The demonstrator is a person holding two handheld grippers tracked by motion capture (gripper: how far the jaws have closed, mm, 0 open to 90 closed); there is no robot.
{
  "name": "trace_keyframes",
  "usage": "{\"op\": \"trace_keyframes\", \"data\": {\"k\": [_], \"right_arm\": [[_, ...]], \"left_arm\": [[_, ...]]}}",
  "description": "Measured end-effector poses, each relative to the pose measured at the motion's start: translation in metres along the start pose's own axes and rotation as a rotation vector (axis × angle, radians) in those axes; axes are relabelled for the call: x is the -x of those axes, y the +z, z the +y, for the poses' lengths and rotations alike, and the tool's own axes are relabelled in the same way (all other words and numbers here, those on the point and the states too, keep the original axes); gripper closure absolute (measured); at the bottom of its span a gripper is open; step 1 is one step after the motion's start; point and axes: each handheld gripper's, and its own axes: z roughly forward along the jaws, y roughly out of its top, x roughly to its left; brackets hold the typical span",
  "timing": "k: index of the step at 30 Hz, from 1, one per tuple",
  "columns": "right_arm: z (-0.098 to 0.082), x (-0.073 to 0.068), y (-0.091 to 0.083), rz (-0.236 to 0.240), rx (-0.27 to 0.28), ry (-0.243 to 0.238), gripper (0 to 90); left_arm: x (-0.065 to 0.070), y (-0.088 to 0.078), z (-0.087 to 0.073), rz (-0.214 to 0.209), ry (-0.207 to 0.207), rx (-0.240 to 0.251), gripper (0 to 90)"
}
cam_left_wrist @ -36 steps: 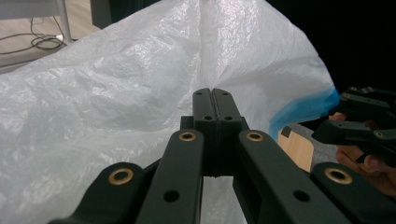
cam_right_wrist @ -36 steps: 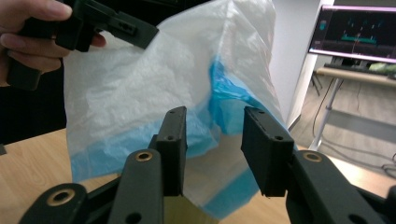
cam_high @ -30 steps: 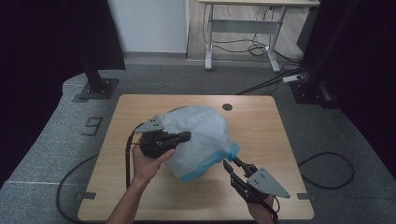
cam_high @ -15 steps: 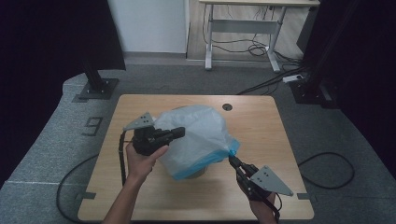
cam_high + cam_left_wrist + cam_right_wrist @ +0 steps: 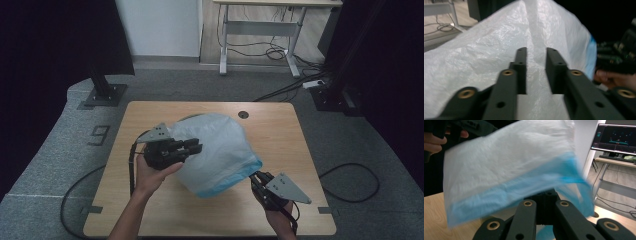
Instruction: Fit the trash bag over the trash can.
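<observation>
Since the earlier frames, the left gripper had slid leftward along the crinkled translucent white plastic bag with a blue hem, its jaws just opening, a gap between them, pads off the film. The bag sat puffed up mid-table on the light wooden table. The right gripper stayed clamped on the blue hem at the bag's near right corner. Step judged: spreading the bag. Next, the left needs a fresh pinch. Both forearms reached in low from the near edge.
</observation>
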Motion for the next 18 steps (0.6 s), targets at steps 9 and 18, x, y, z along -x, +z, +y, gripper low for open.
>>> {"op": "trace_keyframes", "data": {"k": [9, 18], "right_arm": [[0.004, -0.004, 0.0, 0.01, 0.005, -0.01, 89.0], [0.007, -0.007, 0.002, 0.028, 0.013, -0.002, 89.1]], "left_arm": [[0.016, 0.017, 0.006, 0.007, 0.038, -0.069, 33.0], [0.022, 0.047, 0.002, 0.006, 0.066, -0.163, 53.4]]}}
